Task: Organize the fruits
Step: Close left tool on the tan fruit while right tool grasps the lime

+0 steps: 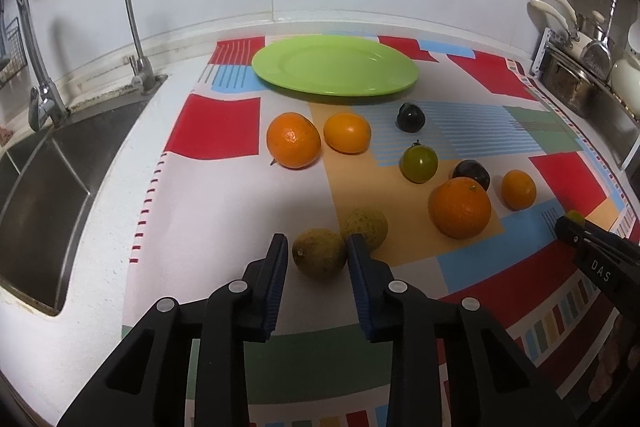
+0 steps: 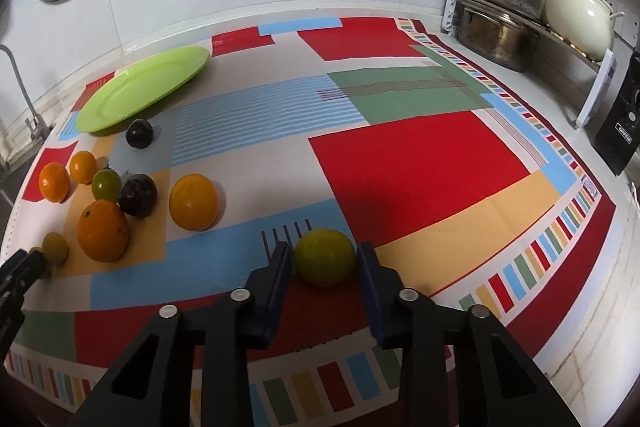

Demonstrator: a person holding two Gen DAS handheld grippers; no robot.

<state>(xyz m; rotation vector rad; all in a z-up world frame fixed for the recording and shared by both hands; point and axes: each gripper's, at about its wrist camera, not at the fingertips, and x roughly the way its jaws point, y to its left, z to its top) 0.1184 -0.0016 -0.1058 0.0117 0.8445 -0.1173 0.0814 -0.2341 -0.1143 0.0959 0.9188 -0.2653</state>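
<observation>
A green plate point(image 1: 335, 65) lies empty at the back of the patterned mat; it also shows in the right wrist view point(image 2: 144, 89). Oranges point(image 1: 293, 140) point(image 1: 460, 207), dark plums point(image 1: 411, 117) and a green tomato point(image 1: 419, 163) lie scattered in front of it. My left gripper point(image 1: 317, 247) is open, its fingers on either side of a brownish-green fruit point(image 1: 319, 253), with a second one point(image 1: 366, 227) just behind. My right gripper point(image 2: 323, 259) is open around a yellow-green fruit point(image 2: 325, 257), which rests on the mat.
A steel sink point(image 1: 36, 211) with taps point(image 1: 132, 27) lies left of the mat. A rack with pots and a cream kettle point(image 2: 576, 15) stands at the back right, with a black appliance point(image 2: 622, 119) beside it. The white tiled wall runs behind.
</observation>
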